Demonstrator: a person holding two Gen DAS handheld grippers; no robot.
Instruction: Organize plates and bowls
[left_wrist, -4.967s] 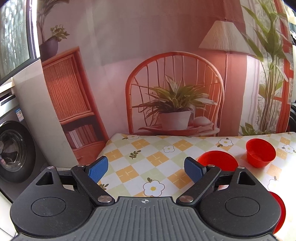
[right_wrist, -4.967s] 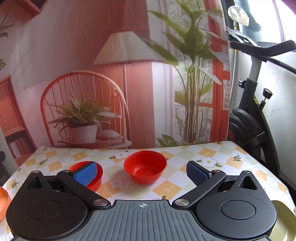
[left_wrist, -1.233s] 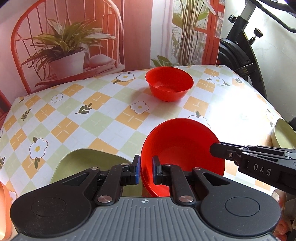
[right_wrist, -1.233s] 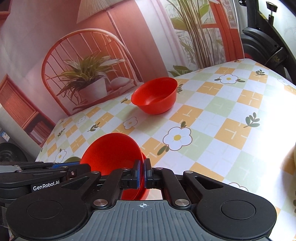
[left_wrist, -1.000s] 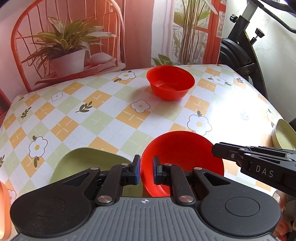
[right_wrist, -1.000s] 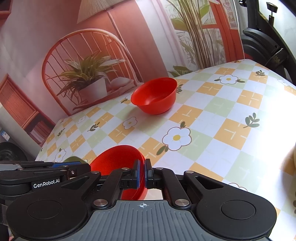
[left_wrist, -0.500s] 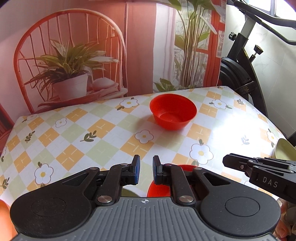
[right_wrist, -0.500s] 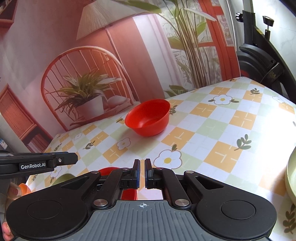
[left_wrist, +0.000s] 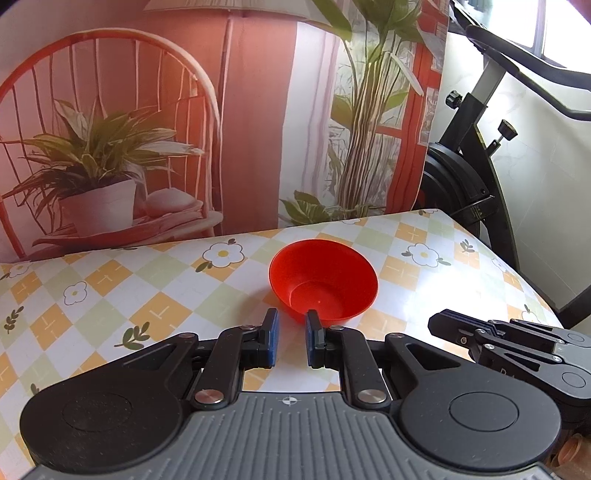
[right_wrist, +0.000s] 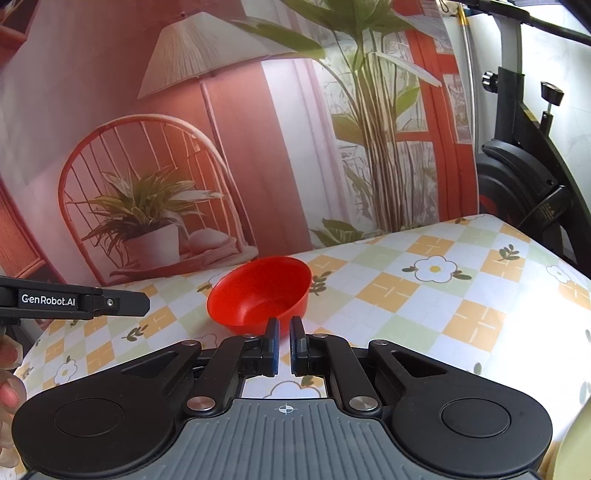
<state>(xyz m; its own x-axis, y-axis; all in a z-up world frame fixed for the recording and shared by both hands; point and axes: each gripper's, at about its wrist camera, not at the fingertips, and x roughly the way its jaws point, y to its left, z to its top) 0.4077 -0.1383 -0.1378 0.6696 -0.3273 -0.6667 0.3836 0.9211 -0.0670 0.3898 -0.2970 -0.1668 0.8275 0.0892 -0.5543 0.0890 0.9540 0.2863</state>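
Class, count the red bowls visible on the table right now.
1. The red bowl sits on the checked tablecloth, just beyond both tools. Others may be hidden beneath the tool bodies.

My surface (left_wrist: 155, 306) wears a checked cloth of orange, green and white squares with daisies and leaf sprigs; behind it hangs a backdrop (right_wrist: 258, 122) printed with a red chair (left_wrist: 110, 110), a potted plant (left_wrist: 96, 184), a lamp (right_wrist: 199, 51) and tall palms (right_wrist: 373, 122); to my right, off the surface, stands a black exercise bike (left_wrist: 469, 177) against a pale wall.
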